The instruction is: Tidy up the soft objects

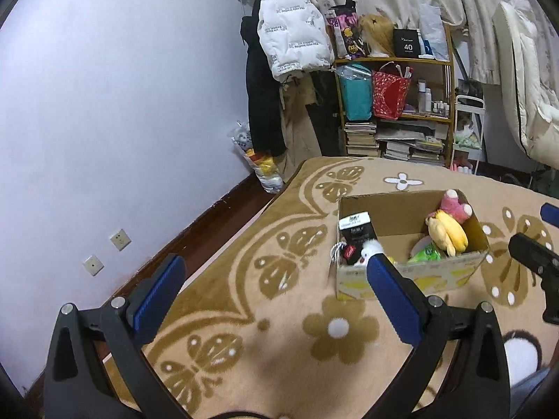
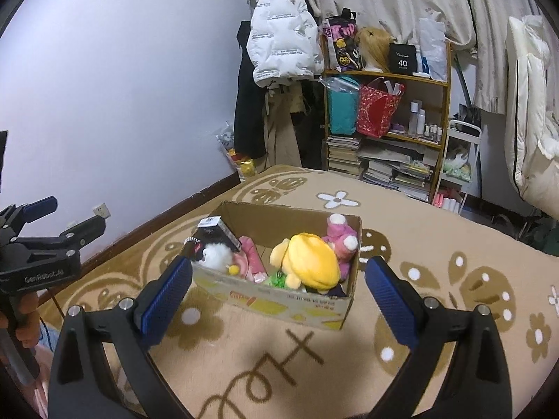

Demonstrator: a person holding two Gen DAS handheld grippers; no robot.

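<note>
Risks first, as judgement. Cardboard box [image 2: 279, 296] sits on the soft patterned blanket [image 2: 436, 244] straight ahead of the right gripper [image 2: 278, 291], ahead and right of the left gripper [image 1: 276, 289]. Both grippers spread wide, holding nothing. The box looks light and the bedding gives, so a push on the near wall could slide or tip it. The yellow plush [image 2: 311, 262] is piled high just beyond the right gripper, leaning on the pink plush [image 2: 340, 241] at the far right corner; it could roll out over the rim if nudged. The black carton [image 2: 218, 232] stands tilted at the far left corner above the white fluffy toy [image 2: 216, 255] and may topple. Both grippers are close together, so they could clash over the box.

Writing: "GenRobot.AI" on the left gripper body in the right wrist view; "40" on a black box [image 2: 403, 56] on the far shelf. Jacket lettering and box print too small to read.
</note>
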